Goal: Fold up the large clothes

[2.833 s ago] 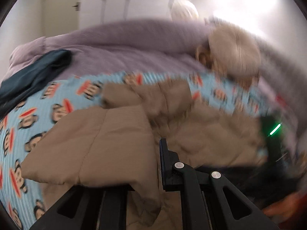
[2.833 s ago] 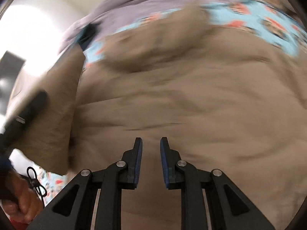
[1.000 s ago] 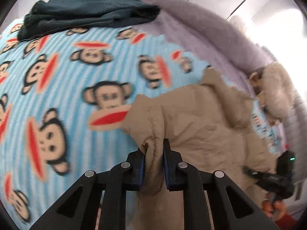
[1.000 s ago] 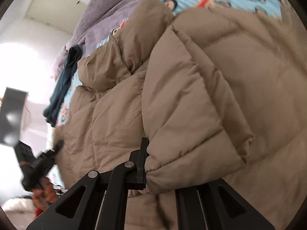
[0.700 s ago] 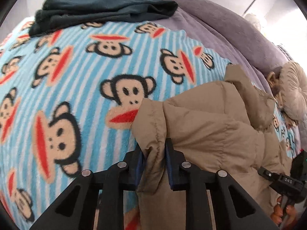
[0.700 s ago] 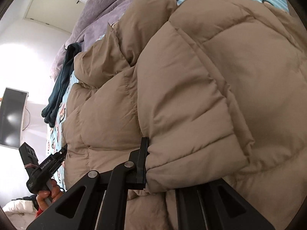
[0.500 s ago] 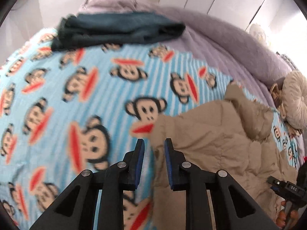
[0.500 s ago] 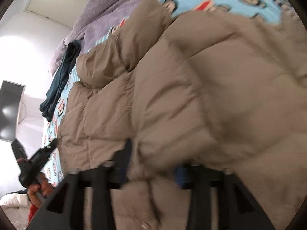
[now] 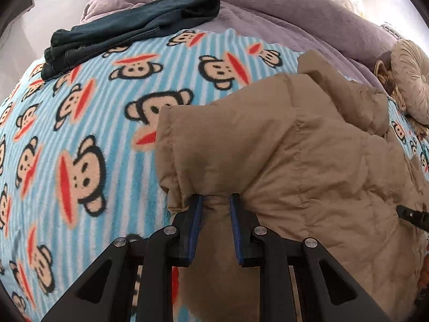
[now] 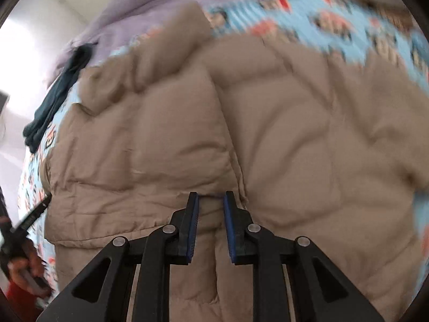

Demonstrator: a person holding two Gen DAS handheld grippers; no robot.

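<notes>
1. The left gripper (image 9: 213, 200) has its two blue-padded fingers set apart, with a fold of the tan quilted puffer jacket (image 9: 295, 161) bulging into the gap between them; whether the pads actually press on the cloth cannot be told from the left wrist view.
2. The right gripper (image 10: 211, 197) also stands with its fingers apart, tips at the hem edge of a folded-over panel of the same jacket (image 10: 268, 134), with no cloth pinched between them.
3. The jacket lies on a light-blue striped fleece blanket printed with monkey faces (image 9: 80, 134), covering its right part in the left view.
4. Only the left wrist view shows sharply the monkey print, the folded dark teal garment (image 9: 128, 35) resting where the blanket meets the lilac plush bedspread (image 9: 295, 13), and a round beige pleated cushion (image 9: 410, 80) at the far right.
5. The left view also catches a black tip of the other tool (image 9: 413, 217) against the jacket's right edge.
6. Only the right wrist view, which is blurred, shows the jacket's broad quilted spread, a folded flap lying over the body, and the blanket (image 10: 348, 26) beyond it.
7. That view also shows, at its left edge, the person's hand (image 10: 24, 268) holding the left tool's black handle, and the teal garment (image 10: 59, 91) as a dark strip beside the lilac spread (image 10: 134, 8).
</notes>
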